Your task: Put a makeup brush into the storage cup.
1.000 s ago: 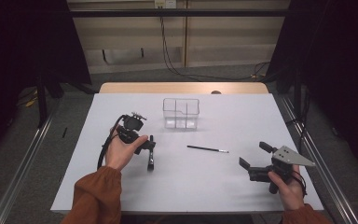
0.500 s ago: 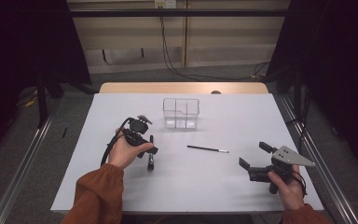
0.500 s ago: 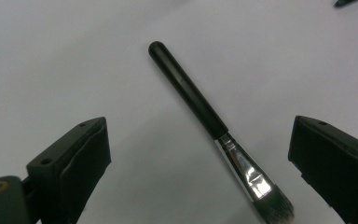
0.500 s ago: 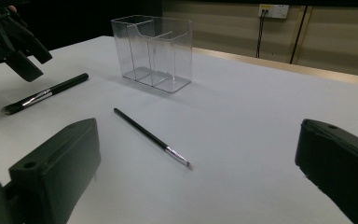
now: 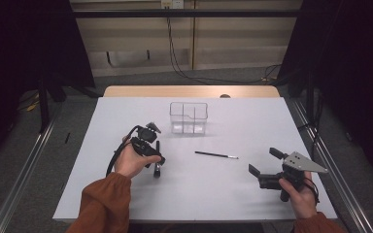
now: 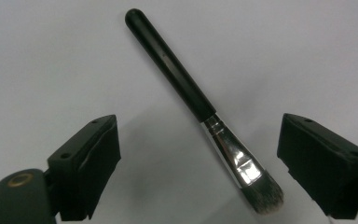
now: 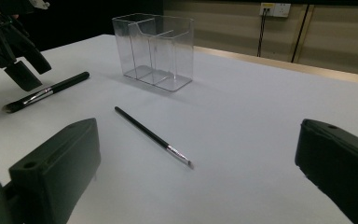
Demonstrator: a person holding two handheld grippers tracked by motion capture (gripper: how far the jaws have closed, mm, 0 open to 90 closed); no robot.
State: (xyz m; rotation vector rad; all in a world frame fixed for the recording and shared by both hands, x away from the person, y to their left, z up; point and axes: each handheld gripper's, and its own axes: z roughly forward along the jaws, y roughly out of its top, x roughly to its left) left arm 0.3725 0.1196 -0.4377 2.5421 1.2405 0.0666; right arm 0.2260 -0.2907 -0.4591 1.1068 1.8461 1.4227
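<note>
Compared with a second ago, the left gripper has shifted a little in the high view: it sat low over the thick makeup brush with the hand angled toward the centre, and now it's tipped more upright over the same spot, left of centre in the frame. Its jaws have just been closing a bit, but they're nowhere near pinching anything. In the left gripper view the two black pads stand wide apart at the lower corners, and the thick makeup brush lies flat on the white table between them, handle running to the upper left, bristles at the lower right, touching neither pad.

The right gripper hasn't budged, parked at the lower right of the high view with its jaws spread on nothing. The thin brush and the clear organizer sit right where they were, the brush mid-frame, the box above it.

Hard-to-see stuff: in the high view the hand and gripper body cover most of the thick brush, so just a dark stub pokes out below. In the right gripper view the left gripper is cut off by the upper left edge. The organizer's dividers are tough to count through the clear plastic.
</note>
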